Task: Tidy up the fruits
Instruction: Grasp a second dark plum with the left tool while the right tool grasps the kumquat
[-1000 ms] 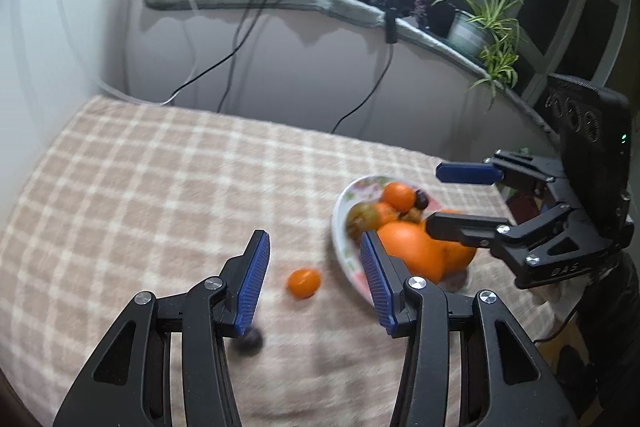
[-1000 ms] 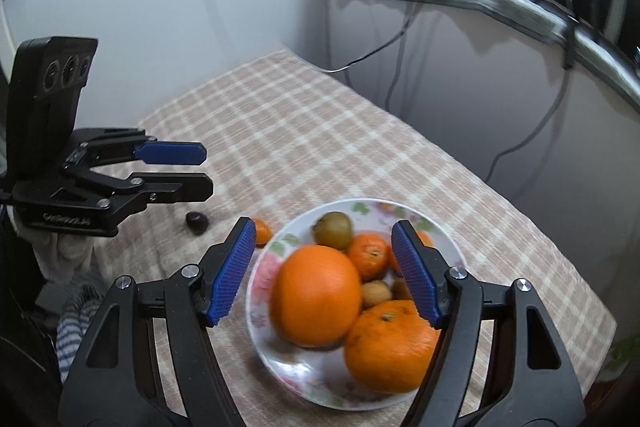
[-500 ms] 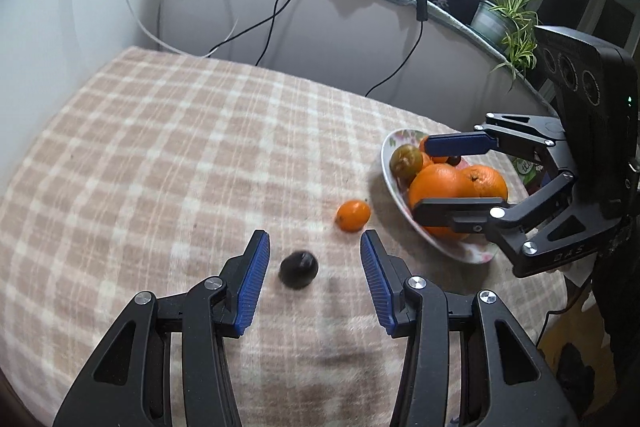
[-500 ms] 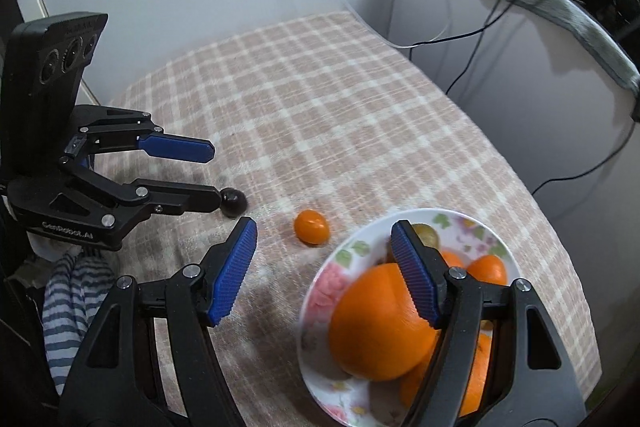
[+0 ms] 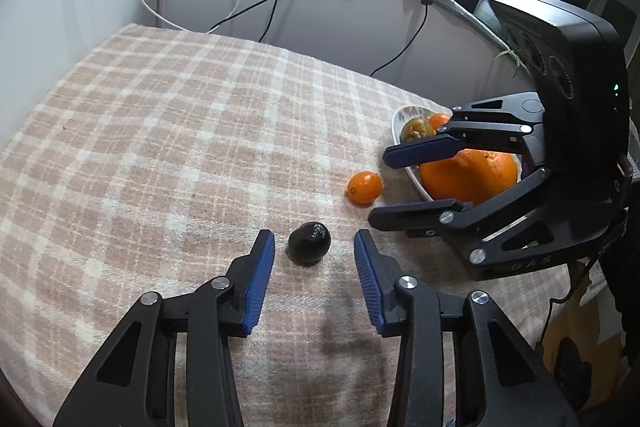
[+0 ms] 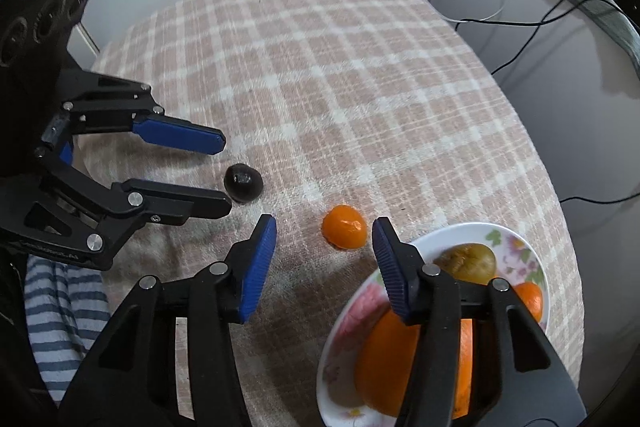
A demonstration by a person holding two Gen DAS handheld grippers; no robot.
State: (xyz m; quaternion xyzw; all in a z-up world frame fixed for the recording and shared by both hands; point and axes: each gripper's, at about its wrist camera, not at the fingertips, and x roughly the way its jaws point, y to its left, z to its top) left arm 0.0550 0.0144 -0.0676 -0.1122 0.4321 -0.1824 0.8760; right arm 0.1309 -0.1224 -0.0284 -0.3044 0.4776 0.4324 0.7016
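Checked beige-and-white cloth (image 5: 168,131) is covering the tabletop where the loose fruit is lying. The left gripper (image 5: 315,255) is hovering low with its blue-padded fingers (image 5: 260,275) spread apart, and the small dark round fruit (image 5: 309,241) is sitting on the cloth between their tips, touching neither. The right gripper (image 6: 324,247) is also holding its fingers apart, grasping nothing, with the small orange kumquat (image 6: 345,231) lying just ahead between them. Beside that kumquat the floral white plate (image 6: 516,247) is holding large oranges (image 6: 384,367) and a greenish-brown fruit (image 6: 466,263).
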